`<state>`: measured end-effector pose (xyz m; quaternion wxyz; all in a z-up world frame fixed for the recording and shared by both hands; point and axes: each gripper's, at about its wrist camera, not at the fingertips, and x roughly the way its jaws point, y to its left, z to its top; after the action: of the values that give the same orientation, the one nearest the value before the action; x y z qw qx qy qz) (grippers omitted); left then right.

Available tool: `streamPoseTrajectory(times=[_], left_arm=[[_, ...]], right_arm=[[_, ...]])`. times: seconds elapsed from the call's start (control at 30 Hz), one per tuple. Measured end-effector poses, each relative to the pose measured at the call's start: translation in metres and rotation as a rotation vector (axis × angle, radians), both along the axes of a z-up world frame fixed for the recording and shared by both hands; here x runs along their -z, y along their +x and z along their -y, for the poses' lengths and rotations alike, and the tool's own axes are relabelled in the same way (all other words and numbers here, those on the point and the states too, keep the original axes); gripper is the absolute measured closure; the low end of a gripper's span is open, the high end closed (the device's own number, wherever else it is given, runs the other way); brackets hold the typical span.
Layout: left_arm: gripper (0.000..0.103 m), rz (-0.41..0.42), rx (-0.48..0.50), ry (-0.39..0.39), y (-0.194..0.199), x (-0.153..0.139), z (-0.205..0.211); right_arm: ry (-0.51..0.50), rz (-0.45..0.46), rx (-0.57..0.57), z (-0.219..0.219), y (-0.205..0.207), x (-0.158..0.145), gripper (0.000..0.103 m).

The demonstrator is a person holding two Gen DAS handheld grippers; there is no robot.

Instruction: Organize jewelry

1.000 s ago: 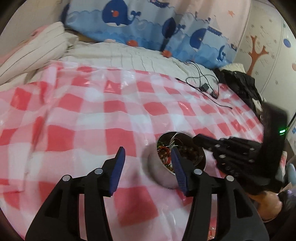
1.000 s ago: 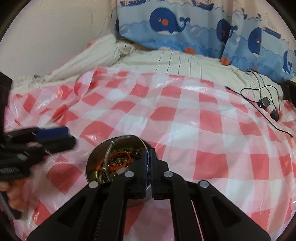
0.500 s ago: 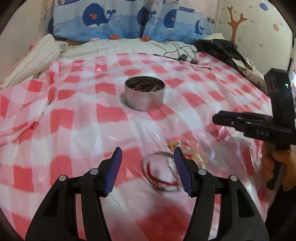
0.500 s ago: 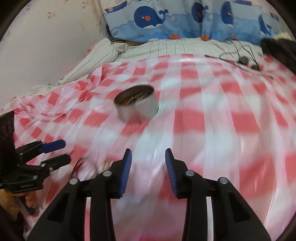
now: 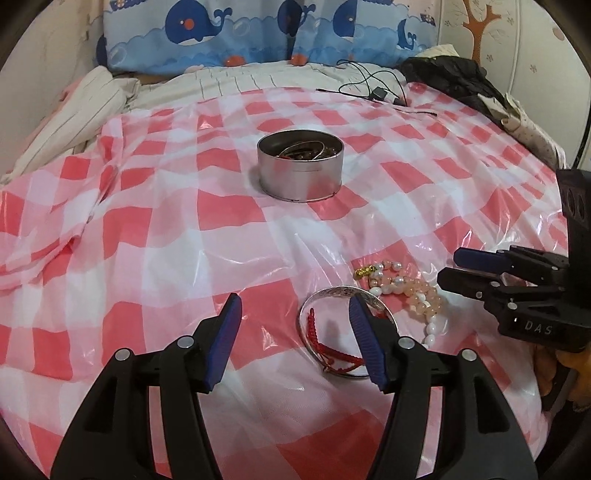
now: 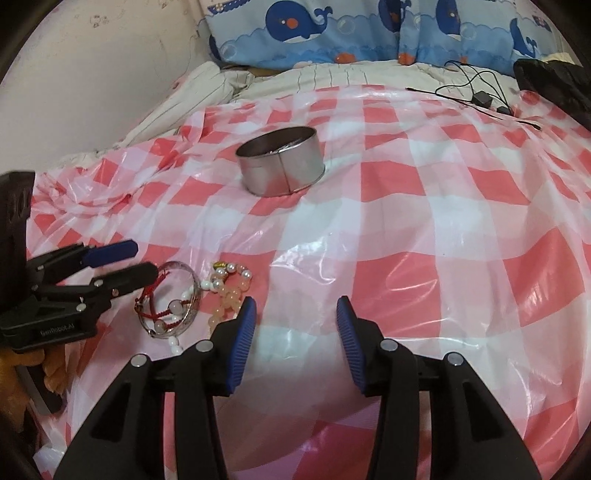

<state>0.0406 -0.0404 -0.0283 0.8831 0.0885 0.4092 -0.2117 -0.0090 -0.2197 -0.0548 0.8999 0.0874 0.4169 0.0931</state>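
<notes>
1. Two black plastic grippers w/ ribbed blue pads: left gripper (image 5: 295,332) spread, nothing pinched; right gripper (image 6: 295,326) jaws just opened, empty.
2. Round silver metal tin (image 5: 300,170), smooth wall, holds jewelry; sits mid-sheet on glossy red-white checked plastic sheet (image 5: 147,229).
3. Silver bangle (image 5: 347,334) w/ red braided cord (image 5: 332,347) inside lies near left gripper's right pad.
4. Pearl and peach bead strand (image 5: 406,288) lies just beside bangle.

A home bedroom: a bed (image 5: 258,85) with whale-print pillows (image 5: 229,33) against the wall.
</notes>
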Motion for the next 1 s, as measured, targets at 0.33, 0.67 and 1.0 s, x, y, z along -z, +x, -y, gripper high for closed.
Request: streamPoseTrajectory(times=[0.33, 0.67, 1.0], left_arm=[[0.046, -0.002, 0.015, 0.074, 0.003, 0.01, 0.011], [0.042, -0.015, 0.011, 0.065, 0.005, 0.012, 0.01], [0.051, -0.033, -0.007, 0.01, 0.018, 0.014, 0.004]], right_arm=[[-0.03, 0.051, -0.15, -0.038, 0.011, -0.01, 0.063], [0.061, 0.017, -0.121, -0.026, 0.02, -0.007, 0.095], [0.144, 0.013, 0.07, 0.019, 0.02, -0.007, 0.095]])
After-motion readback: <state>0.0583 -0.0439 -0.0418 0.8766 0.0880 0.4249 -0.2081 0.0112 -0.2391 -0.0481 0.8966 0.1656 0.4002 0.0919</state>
